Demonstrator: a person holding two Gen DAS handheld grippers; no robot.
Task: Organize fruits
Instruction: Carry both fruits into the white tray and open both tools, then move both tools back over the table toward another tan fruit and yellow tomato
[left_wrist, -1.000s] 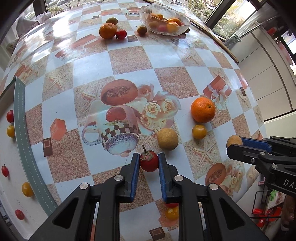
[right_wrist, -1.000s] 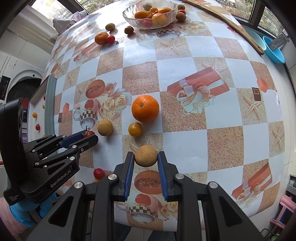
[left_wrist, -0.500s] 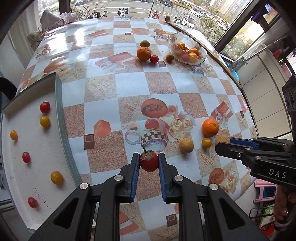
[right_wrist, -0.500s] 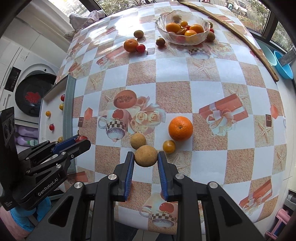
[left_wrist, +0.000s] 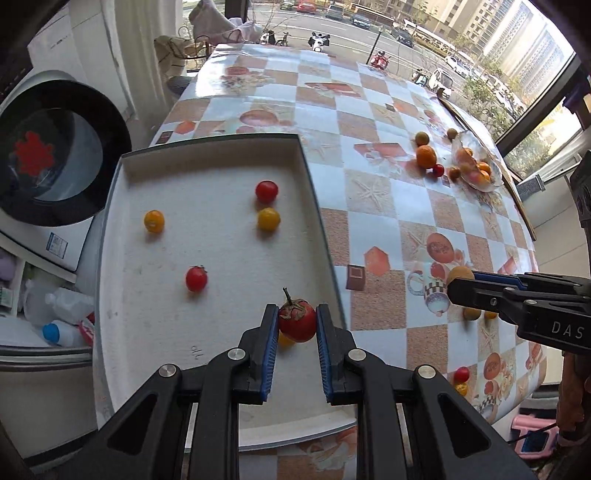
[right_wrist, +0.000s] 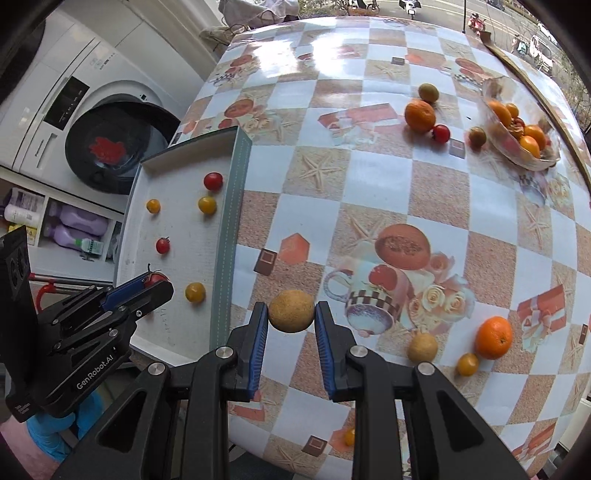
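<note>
My left gripper (left_wrist: 297, 321) is shut on a red tomato (left_wrist: 297, 320) with a dry stem, held above the near right part of the white tray (left_wrist: 207, 155). Several small red and yellow tomatoes lie in the tray, among them a red one (left_wrist: 196, 278) and a yellow one (left_wrist: 268, 219). My right gripper (right_wrist: 291, 313) is shut on a tan round fruit (right_wrist: 291, 311) above the checked tablecloth, just right of the tray's green edge (right_wrist: 229, 236). An orange (right_wrist: 493, 337), a second tan fruit (right_wrist: 422, 347) and a small yellow tomato (right_wrist: 467, 364) lie on the cloth to the right.
A glass bowl (right_wrist: 517, 122) of oranges stands at the far right, with an orange (right_wrist: 419, 115), a red tomato (right_wrist: 441, 133) and greenish fruits beside it. A washing machine (right_wrist: 92, 122) with its door open stands left of the table. Bottles sit on a shelf below it.
Both grippers have swung left and risen a little with their fruits. The left one went from over the tablecloth to over the tray; the right one now hangs near the tray's edge.
</note>
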